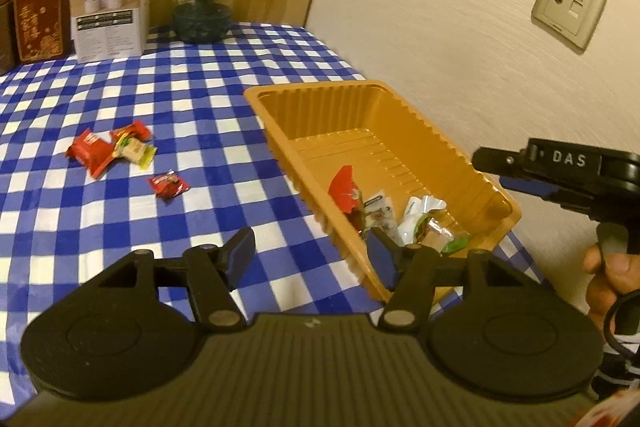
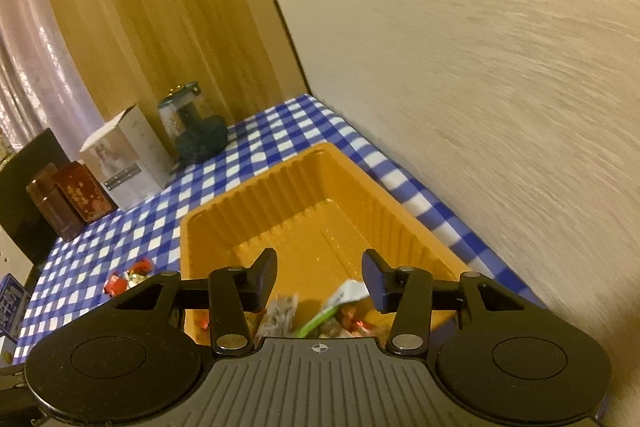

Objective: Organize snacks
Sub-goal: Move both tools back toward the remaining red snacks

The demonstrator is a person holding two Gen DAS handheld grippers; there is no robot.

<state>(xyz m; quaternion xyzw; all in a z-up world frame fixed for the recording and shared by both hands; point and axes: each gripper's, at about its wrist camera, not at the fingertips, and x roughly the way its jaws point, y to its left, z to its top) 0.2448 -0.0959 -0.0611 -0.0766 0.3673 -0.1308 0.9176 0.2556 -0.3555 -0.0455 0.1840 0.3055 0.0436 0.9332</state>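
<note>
The orange tray [image 1: 404, 131] sits on the checked tabletop [image 1: 168, 87] close to the wall, and serves as the landmark here. Several wrapped snacks [image 1: 400, 223] already lie at its near end; three more remain on the tabletop well to the tray's left — a red packet [image 1: 89, 151] touching a yellow-green one [image 1: 135, 151], and a small red candy [image 1: 168, 183] a little nearer the tray. The left tool [image 1: 312, 259] hangs just beside the tray's near left corner, its jaws apart and empty, one pad [image 1: 382, 259] over the tray's rim. The right tool [image 2: 320, 281] hangs above the tray's near end, jaws apart, nothing between them; the snacks lie loose beneath it. Judged step: a drop into the tray looks done, and the left tool seems due to fetch the next piece. To do this well, take the lone small candy first, as it is nearest the tray and clear of the others. Approach from above, jaws straddling the wrapper's narrow side, and close on the body, not the crimped ends — these may slip. The touching pair should be taken singly, outer piece first, so neither drags the other. The glass jar [image 1: 204, 3] and white box [image 1: 110, 7] beyond the tray stand clear of the path.
</note>
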